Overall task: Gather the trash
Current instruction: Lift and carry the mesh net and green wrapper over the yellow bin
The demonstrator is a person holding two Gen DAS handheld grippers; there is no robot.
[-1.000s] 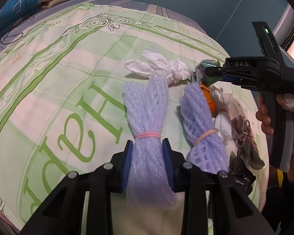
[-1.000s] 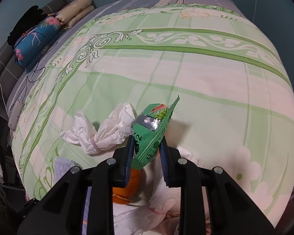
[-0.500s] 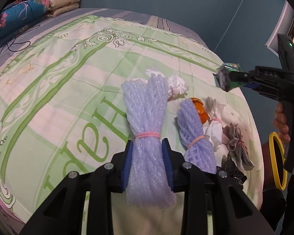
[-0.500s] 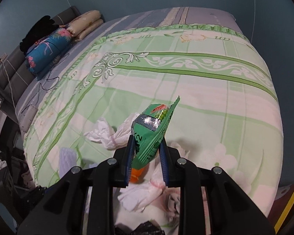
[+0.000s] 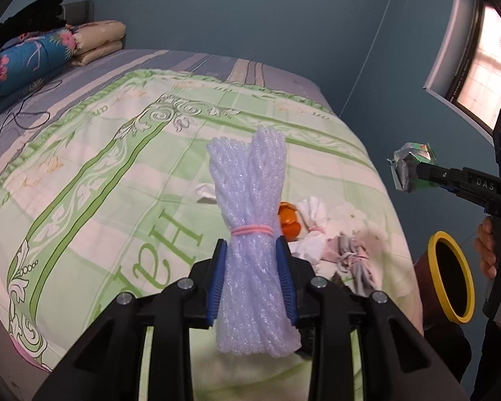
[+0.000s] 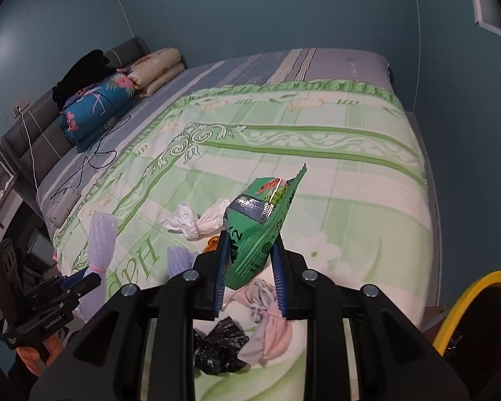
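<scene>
My left gripper [image 5: 252, 275] is shut on a bundle of pale purple foam netting [image 5: 250, 220] tied with a pink rubber band, lifted above the bed. My right gripper [image 6: 250, 272] is shut on a crumpled green snack wrapper [image 6: 259, 224], also raised; the wrapper [image 5: 412, 170] shows at the right of the left wrist view. A yellow-rimmed trash bin [image 5: 451, 277] stands beside the bed, at lower right [image 6: 477, 314] in the right wrist view. Still on the quilt lie a second foam netting bundle [image 6: 178, 260], white tissue wads [image 6: 197, 219], an orange peel [image 5: 289, 222], a grey-pink cloth knot [image 6: 267, 317] and a black plastic scrap [image 6: 218, 351].
The bed carries a green and white patterned quilt [image 6: 317, 153] over a blue striped sheet. Folded blankets and a blue floral pillow [image 6: 97, 110] sit at the headboard, with a black cable [image 6: 93, 160] trailing nearby. A window [image 5: 484, 67] is on the blue wall at right.
Both grippers rose and drew back from the bed with their loads. The right one swung right, off the bed's edge, and the yellow-rimmed bin came into both views.
</scene>
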